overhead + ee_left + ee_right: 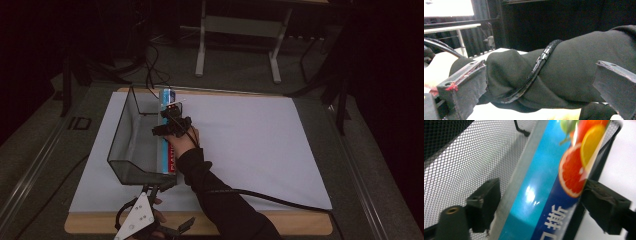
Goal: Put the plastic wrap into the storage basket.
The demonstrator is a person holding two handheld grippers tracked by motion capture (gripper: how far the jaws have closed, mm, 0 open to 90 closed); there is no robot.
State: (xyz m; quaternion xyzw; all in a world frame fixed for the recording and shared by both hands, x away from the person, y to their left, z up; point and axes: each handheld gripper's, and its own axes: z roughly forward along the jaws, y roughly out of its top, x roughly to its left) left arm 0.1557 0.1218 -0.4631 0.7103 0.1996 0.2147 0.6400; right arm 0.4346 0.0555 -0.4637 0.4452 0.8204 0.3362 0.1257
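Letting go of the blue box point(168, 150) cleanly is judged to be the step in hand. The long box, with orange and grapefruit slices printed on it, is seen standing on its long edge inside the black mesh basket point(131, 131), leaning against the basket's right wall. The basket is set on the white sheet point(260, 145) that covers the table point(300, 225).

To do this step well, the right gripper point(171, 121) should be lifted straight up from the basket, so that the box is not dragged or tipped. The mesh wall should not be caught by a jaw on the way out. The box should be left resting against the wall of the basket and not pushed toward the basket's middle.

In the right gripper view, the jaws of the right gripper point(535, 203) are seen wide apart, one on each side of the box point(544, 190). The right jaw is right beside the box edge and the mesh point(461, 162); whether it touches cannot be told. The left jaw is a little apart from the box, so no squeeze is seen.

The left gripper point(161, 191) is held at the near end of the basket. In the left gripper view its jaws are wide and nothing is held; the black sleeve point(564, 72) with a cable point(536, 67) across it is seen beyond them.
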